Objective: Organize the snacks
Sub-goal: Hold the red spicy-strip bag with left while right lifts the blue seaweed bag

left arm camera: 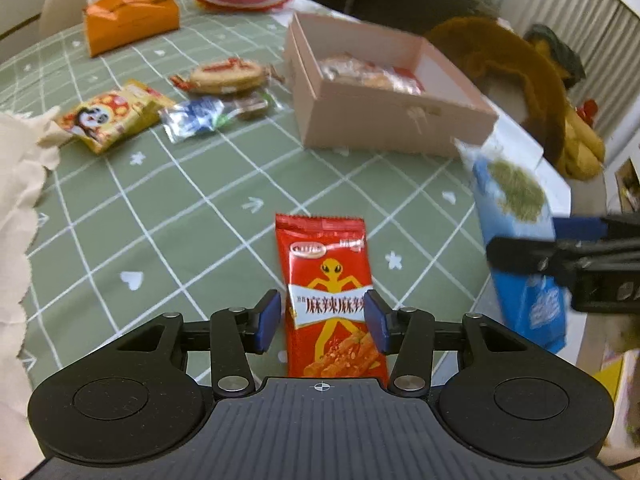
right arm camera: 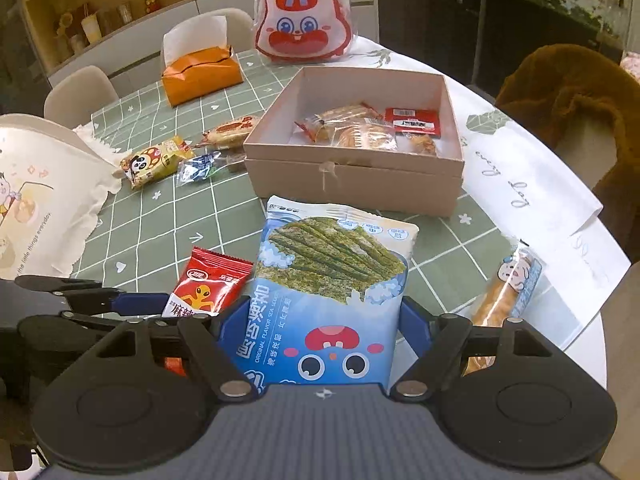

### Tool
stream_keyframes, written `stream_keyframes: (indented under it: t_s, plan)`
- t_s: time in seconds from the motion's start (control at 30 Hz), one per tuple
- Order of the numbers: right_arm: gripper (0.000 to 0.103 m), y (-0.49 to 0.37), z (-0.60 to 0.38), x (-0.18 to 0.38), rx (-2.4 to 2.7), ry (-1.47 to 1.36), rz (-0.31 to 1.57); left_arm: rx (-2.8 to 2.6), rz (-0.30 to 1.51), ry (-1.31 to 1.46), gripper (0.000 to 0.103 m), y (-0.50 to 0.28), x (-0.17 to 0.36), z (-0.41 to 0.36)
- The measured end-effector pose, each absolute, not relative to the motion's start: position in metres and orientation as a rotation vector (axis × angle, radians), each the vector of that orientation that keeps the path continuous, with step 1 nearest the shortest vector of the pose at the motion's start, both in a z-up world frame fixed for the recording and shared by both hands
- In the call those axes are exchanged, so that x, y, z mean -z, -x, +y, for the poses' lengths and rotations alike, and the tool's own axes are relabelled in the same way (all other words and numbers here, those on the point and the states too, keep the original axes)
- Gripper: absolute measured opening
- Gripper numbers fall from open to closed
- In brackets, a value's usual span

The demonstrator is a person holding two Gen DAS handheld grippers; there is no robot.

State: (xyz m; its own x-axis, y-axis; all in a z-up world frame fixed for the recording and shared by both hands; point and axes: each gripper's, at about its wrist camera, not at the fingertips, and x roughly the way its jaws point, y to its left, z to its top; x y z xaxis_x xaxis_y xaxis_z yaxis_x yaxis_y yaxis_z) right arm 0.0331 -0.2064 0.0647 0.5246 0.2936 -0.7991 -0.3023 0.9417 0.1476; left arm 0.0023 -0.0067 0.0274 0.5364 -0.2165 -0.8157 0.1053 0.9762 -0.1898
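My left gripper (left arm camera: 323,320) has its blue pads on either side of a red spicy snack packet (left arm camera: 328,276) lying on the green tablecloth; the left pad stands a little off it, so the jaws are open around it. My right gripper (right arm camera: 320,320) is shut on a blue seaweed snack bag (right arm camera: 328,288), held up off the table. The same bag (left arm camera: 516,216) and the right gripper's fingers (left arm camera: 580,248) show at the right of the left wrist view. The pink open box (right arm camera: 352,184) beyond holds several wrapped snacks.
Loose snacks lie left of the box: a yellow panda packet (right arm camera: 156,162), a blue-clear packet (right arm camera: 198,168), a round cookie pack (right arm camera: 232,128). A bread stick packet (right arm camera: 508,284) lies at the right. An orange tissue box (right arm camera: 200,74), a rabbit bag (right arm camera: 304,20) and a brown-draped chair (right arm camera: 568,104) stand behind.
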Motion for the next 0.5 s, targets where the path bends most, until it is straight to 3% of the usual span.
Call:
stream_keyframes:
  t_s: [0.13,0.23,0.5]
  plan:
    - [0.078,-0.030,-0.211,-0.061,-0.353,-0.008,0.961,0.200,1.025,0.034,0.051,-0.002,-0.027,-0.023]
    - [0.078,-0.029,-0.211,-0.060,-0.346,-0.008,0.963,0.184,1.034,-0.039,0.057,-0.003,-0.021,-0.036]
    - [0.079,-0.027,-0.209,-0.058,-0.330,-0.001,0.963,0.195,1.089,-0.018,0.065,-0.021,-0.019,-0.046]
